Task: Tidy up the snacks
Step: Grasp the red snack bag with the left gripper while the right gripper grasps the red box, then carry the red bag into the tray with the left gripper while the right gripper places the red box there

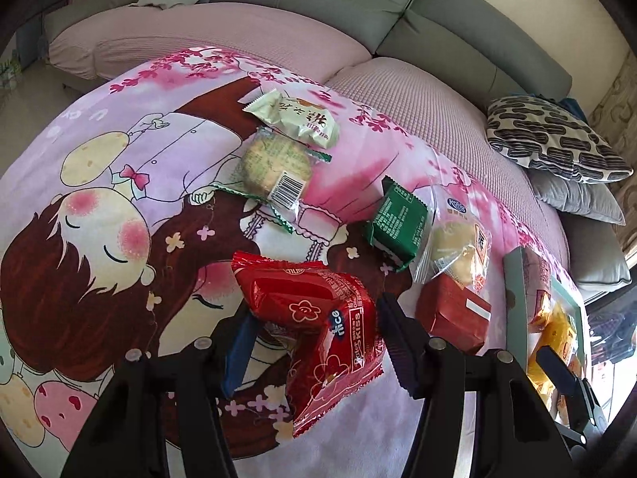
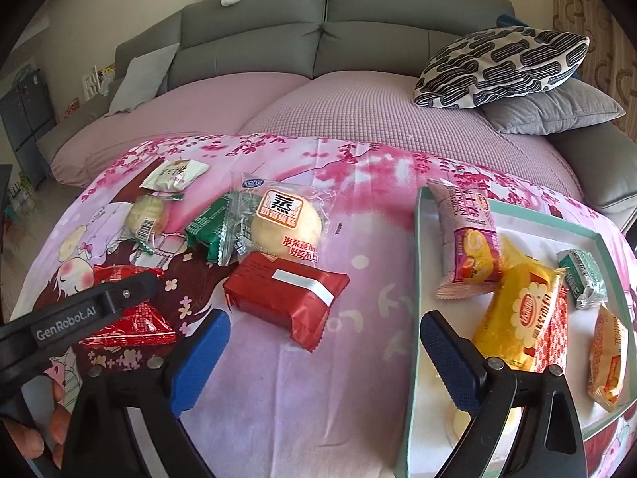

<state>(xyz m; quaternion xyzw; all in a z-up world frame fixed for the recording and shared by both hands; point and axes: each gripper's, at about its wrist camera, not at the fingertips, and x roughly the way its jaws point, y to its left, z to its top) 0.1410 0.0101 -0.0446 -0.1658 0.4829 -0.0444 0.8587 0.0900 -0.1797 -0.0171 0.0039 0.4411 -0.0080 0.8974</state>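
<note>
Left tool [image 1: 314, 342] | clamped on red snack packet [image 1: 318, 330] | right tool [image 2: 322, 362] wide open, empty

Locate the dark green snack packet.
In the right wrist view, the dark green packet lies on the blanket left of centre, tucked against the clear-wrapped steamed bun.

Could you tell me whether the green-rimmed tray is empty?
No. The tray already holds several wrapped snacks, including a yellow pack and a pink roll pack.
</note>
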